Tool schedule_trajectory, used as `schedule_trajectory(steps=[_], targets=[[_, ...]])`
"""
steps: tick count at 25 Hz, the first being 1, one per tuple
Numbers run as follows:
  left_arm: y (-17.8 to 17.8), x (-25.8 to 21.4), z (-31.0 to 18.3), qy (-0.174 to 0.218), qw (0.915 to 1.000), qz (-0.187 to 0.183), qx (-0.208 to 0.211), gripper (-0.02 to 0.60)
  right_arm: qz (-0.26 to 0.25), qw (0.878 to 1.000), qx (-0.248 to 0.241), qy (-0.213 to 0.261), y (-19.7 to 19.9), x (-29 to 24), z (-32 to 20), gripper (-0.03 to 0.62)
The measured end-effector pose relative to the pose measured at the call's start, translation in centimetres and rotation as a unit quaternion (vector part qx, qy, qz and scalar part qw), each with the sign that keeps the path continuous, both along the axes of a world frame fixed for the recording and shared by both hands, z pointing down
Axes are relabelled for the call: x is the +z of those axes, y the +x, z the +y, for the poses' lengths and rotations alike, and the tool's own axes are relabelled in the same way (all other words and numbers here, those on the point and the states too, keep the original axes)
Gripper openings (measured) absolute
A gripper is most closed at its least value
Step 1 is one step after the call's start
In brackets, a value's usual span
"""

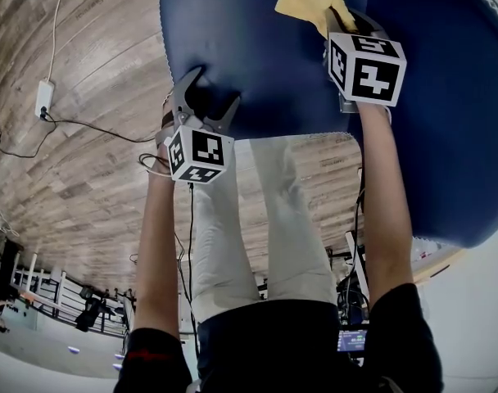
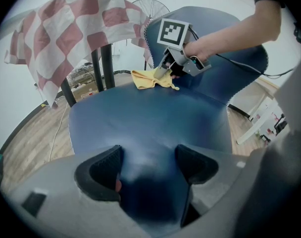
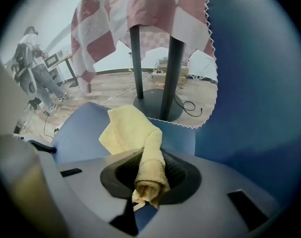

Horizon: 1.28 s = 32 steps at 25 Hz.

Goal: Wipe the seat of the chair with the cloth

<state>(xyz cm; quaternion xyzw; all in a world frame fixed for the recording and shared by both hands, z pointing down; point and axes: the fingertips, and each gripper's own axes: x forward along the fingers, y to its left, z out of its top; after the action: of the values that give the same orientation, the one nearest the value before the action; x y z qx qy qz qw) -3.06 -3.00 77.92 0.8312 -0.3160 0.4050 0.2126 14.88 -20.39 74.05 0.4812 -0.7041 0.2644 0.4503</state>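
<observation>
One yellow cloth, terry texture, crumpled. One end is rolled into a thick twist and clamped between the jaws of the right gripper. The rest fans out loose on the blue chair seat, at the rear part, just beside the backrest.

Left gripper: jaws spread wide, only seat fabric seen between them. It sits over the front part of the seat, well apart from the cloth. Touching the seat or not, can't tell.

Counts: one chair, one cloth, two grippers, two marker cubes, one per gripper.

Behind the chair: one table with a red-and-white checked tablecloth and two dark posts, plus one fan. Wood floor with one white power strip and its cable.
</observation>
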Motion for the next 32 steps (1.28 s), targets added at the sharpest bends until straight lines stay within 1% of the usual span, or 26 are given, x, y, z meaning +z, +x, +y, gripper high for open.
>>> schedule_trajectory(steps=[6, 15, 26, 29, 30, 32], targets=[[-0.1, 0.1, 0.0, 0.001, 1.0000, 0.001, 0.000, 0.359, 0.034, 0.999, 0.010, -0.002, 2.1, -0.1, 0.6, 0.061], [0.2, -0.1, 0.0, 0.003, 1.0000, 0.001, -0.002, 0.359, 0.058, 0.998, 0.017, 0.003, 2.6, -0.3, 0.8, 0.061], [0.4, -0.3, -0.1, 0.009, 0.9999, 0.002, -0.003, 0.359, 0.021, 1.000, 0.019, 0.003, 1.5, -0.3, 0.9, 0.060], [0.4, -0.3, -0.1, 0.010, 0.9999, 0.003, -0.004, 0.359, -0.004, 1.000, 0.018, 0.002, 0.4, -0.3, 1.0, 0.060], [0.3, -0.3, -0.1, 0.010, 0.9999, 0.003, -0.005, 0.359, -0.015, 1.000, 0.015, 0.001, -0.3, -0.3, 1.0, 0.060], [0.2, -0.3, -0.1, 0.011, 0.9999, 0.004, -0.005, 0.359, -0.027, 1.000, -0.009, -0.001, -1.9, -0.2, 1.1, 0.060]])
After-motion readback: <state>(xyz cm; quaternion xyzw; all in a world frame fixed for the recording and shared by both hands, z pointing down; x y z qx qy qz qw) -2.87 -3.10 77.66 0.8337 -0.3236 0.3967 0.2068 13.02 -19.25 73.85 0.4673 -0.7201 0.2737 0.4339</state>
